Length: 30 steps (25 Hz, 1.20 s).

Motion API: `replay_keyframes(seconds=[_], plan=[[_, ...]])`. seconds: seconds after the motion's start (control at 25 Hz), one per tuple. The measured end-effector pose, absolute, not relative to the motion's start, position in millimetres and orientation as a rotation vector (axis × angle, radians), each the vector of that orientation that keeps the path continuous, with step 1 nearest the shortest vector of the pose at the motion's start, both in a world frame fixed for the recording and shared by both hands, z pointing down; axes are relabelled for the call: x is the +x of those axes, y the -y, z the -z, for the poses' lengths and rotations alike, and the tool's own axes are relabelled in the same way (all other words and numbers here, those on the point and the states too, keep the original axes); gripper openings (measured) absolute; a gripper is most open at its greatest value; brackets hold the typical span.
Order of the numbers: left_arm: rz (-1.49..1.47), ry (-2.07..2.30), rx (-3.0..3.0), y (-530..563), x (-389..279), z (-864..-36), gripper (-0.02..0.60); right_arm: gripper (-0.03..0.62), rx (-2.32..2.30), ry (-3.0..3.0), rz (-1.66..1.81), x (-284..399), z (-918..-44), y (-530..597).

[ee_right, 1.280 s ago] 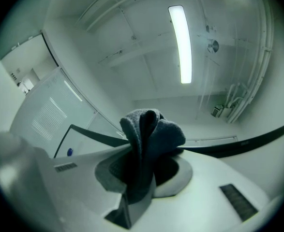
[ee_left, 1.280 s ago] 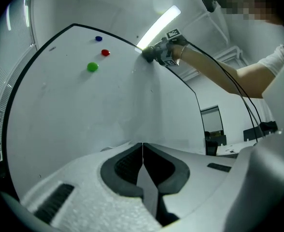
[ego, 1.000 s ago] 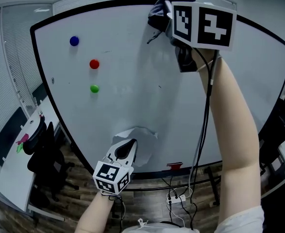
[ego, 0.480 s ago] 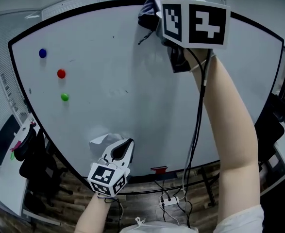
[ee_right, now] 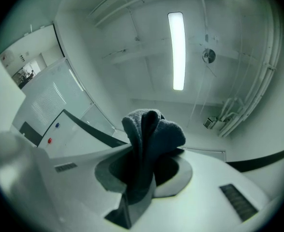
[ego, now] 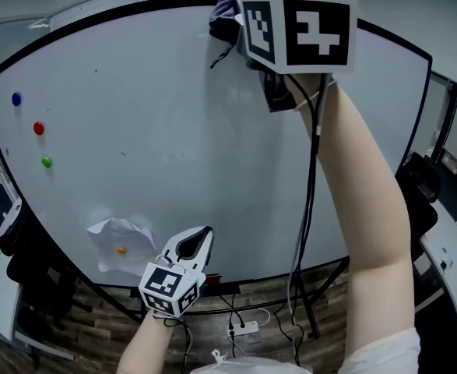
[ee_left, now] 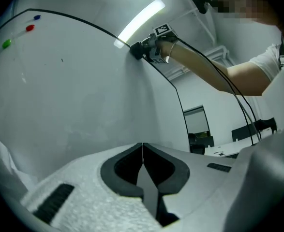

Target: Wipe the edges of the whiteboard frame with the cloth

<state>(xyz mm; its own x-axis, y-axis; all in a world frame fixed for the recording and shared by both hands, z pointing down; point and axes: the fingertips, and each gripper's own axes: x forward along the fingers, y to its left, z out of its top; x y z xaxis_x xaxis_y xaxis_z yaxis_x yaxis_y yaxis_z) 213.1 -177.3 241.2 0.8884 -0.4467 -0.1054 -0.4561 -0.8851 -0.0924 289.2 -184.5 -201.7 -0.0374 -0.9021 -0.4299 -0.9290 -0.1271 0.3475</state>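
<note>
Presses a dark, nubbly cloth [ee_right: 151,129], bunched and clamped between the right gripper [ee_right: 142,178] jaws, to the thin black top frame [ego: 135,5] of the glossy whiteboard [ego: 174,131]. Holds the left gripper [ee_left: 142,151] low near the bottom edge, jaws together on nothing. Shows round blue, red and green magnets [ego: 39,128] at left, crumpled paper [ego: 119,236] lower down, wood-plank floor [ego: 80,341] beneath.

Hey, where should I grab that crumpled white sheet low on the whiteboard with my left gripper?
Take a loose outer corner of the crumpled white sheet, probably the right one, coming in sideways from the left gripper, whose jaws are shut. Its creased edges seem to lift off the whiteboard; an orange magnet pins the middle.
</note>
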Motion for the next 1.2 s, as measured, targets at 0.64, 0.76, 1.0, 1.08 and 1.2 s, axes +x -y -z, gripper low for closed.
replay_keyframes(seconds=[0.64,0.76,1.0,1.08,1.2], plan=[[-0.139,-0.634,-2.985,123.6,357.8,-245.0,0.018,0.069,-2.202,-1.987,-0.904,426.5,205.7,135.7],[-0.118,-0.622,-2.993,117.8,373.7,-250.8,0.018,0.069,-2.221,-1.957,-0.877,456.3,204.8,127.6],[-0.088,-0.587,-2.986,103.3,413.1,-249.1,0.018,0.069,-2.257,-1.915,-0.843,517.1,206.0,104.9],[-0.081,-0.579,-2.986,101.9,422.8,-249.0,0.018,0.069,-2.277,-1.900,-0.845,531.6,206.3,100.1],[-0.077,-0.561,-2.990,101.4,436.6,-250.2,0.018,0.069,-2.299,-1.885,-0.843,548.5,205.6,95.4]])
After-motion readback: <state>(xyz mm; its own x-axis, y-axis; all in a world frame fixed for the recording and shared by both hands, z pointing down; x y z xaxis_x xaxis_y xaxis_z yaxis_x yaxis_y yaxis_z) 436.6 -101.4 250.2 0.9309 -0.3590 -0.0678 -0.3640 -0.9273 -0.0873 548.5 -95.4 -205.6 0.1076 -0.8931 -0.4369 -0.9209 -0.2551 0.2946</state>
